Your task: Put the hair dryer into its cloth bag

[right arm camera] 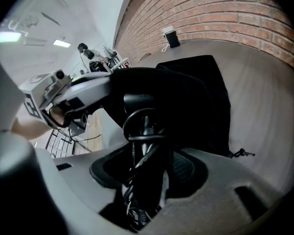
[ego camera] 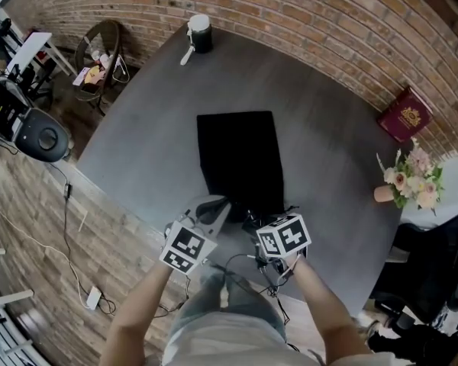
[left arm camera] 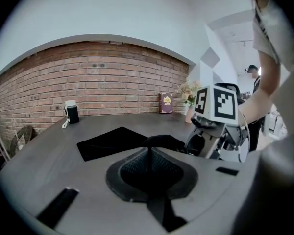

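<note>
Grey round table [ego camera: 145, 120], head view: black cloth bag [ego camera: 240, 158] lying flat at its middle, mouth toward the person; left gripper [ego camera: 217, 204] at the bag's near left corner; right gripper [ego camera: 261, 223] just beside it at the near right corner, carrying the black hair dryer [ego camera: 252, 219] at the bag's mouth, cord [ego camera: 233, 267] looping down over the table's near rim; far side, a black tumbler with white lid [ego camera: 200, 31] by the brick wall [ego camera: 305, 14]; right side, a red book [ego camera: 404, 114] leaning on the wall and a vase of flowers [ego camera: 412, 177], both well apart from the bag.

Left gripper view: jaws pressed together on a thin fold of the bag's near edge, which is lifted off the tabletop into a low hump; the rest of the bag flat behind it; right gripper's marker cube [left arm camera: 215, 102] close at the right, a forearm above it.

Right gripper view: jaws pinching the hair dryer's handle together with its coiled cord (several loops cross between the pads); dryer body dark against the bag just beyond; whether its head is inside the mouth cannot be told; a drawstring end [right arm camera: 240, 153] lies on the table at the bag's right edge; left gripper at the left of the picture.
</note>
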A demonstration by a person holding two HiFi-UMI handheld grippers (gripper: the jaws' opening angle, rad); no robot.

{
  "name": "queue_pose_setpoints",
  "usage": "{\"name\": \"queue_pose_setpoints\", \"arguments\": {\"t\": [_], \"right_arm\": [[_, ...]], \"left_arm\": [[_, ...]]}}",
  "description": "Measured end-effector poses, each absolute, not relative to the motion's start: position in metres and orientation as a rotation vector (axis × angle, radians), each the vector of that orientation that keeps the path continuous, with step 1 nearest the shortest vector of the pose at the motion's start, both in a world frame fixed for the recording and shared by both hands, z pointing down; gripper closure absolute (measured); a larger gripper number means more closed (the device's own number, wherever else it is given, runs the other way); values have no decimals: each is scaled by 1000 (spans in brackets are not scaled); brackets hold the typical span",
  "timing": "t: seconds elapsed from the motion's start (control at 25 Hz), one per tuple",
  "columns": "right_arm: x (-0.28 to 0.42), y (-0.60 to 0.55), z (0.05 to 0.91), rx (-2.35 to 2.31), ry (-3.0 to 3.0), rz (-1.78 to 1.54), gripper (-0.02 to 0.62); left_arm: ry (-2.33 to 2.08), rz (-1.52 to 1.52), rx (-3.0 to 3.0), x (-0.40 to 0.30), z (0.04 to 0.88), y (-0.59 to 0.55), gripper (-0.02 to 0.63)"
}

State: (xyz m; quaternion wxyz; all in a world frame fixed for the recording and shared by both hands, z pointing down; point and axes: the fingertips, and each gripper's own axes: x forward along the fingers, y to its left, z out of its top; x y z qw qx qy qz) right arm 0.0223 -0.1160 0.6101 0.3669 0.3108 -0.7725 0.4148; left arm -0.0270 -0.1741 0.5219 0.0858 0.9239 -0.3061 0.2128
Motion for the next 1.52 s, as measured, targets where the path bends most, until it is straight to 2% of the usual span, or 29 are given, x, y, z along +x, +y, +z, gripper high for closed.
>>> {"name": "queue_pose_setpoints", "arguments": {"t": [1.16,1.52], "right_arm": [[16,-192,619,1089,-2017,1033,387],[17,-195,604,1123,-2090,970,323]], "left_arm": [[-800,634,2717,-21,542,-166,586],[-842,587,2666,-30,547,-172,586]]}}
